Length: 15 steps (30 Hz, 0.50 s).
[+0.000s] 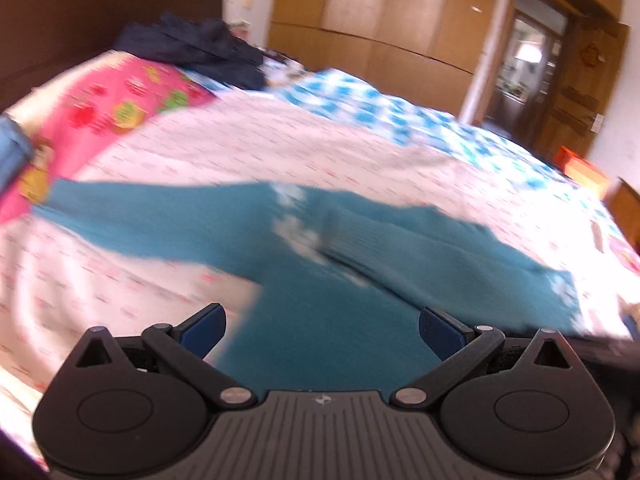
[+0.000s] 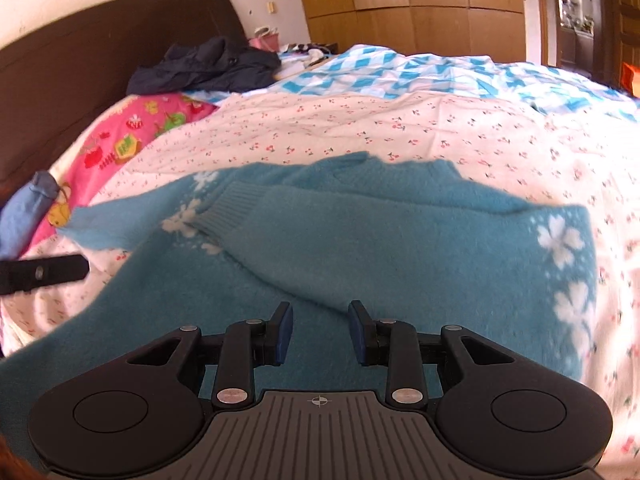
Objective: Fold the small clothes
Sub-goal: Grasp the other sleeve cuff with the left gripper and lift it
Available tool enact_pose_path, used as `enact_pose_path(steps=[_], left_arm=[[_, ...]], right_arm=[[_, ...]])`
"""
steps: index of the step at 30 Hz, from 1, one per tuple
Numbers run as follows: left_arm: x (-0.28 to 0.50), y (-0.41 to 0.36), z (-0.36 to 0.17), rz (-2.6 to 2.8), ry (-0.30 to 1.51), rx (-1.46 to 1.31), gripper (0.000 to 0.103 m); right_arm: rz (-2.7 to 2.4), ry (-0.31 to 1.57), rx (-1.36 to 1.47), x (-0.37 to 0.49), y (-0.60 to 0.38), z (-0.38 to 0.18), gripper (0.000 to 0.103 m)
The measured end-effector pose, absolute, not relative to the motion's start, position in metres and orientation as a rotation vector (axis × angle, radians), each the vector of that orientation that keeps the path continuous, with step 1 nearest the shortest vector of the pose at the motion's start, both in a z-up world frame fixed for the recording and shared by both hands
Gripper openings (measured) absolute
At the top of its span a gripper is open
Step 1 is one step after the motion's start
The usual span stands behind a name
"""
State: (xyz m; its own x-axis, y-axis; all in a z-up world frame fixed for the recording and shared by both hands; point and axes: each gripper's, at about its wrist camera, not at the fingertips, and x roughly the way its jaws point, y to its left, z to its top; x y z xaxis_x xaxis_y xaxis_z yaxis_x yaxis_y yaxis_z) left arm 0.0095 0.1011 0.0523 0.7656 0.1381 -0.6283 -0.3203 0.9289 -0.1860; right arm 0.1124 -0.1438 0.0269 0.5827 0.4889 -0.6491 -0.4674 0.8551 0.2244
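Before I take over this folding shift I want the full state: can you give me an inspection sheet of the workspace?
Surface: bed with cherry-print sheet, rumpled.
Job's things: blue sweater spread flat, one sleeve folded across the body.
Clutter: dark jacket by the headboard; pink pillow; blue checked quilt.
Grippers: left gripper open wide, right gripper open, both empty above the sweater.
Cables: nothing seen.
Surroundings: wooden wardrobe, doorway.

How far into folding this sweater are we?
Done: one sleeve lies folded across the blue sweater. In hand: nothing; the left gripper and right gripper hover open above it. Left: the other sleeve is spread on the bedsheet, body unfolded.
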Motion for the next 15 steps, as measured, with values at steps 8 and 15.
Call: enact_pose_path(steps=[8,15], left_arm=[[-0.003,0.201,0.057,0.543,0.598,-0.333,0.096],[0.011,0.306,0.013,0.637,0.583,-0.640,0.063]], right_arm=[[0.609,0.764,0.071,0.103,-0.130,0.031,0.031],[0.642,0.783,0.063,0.106,-0.100,0.033,0.031]])
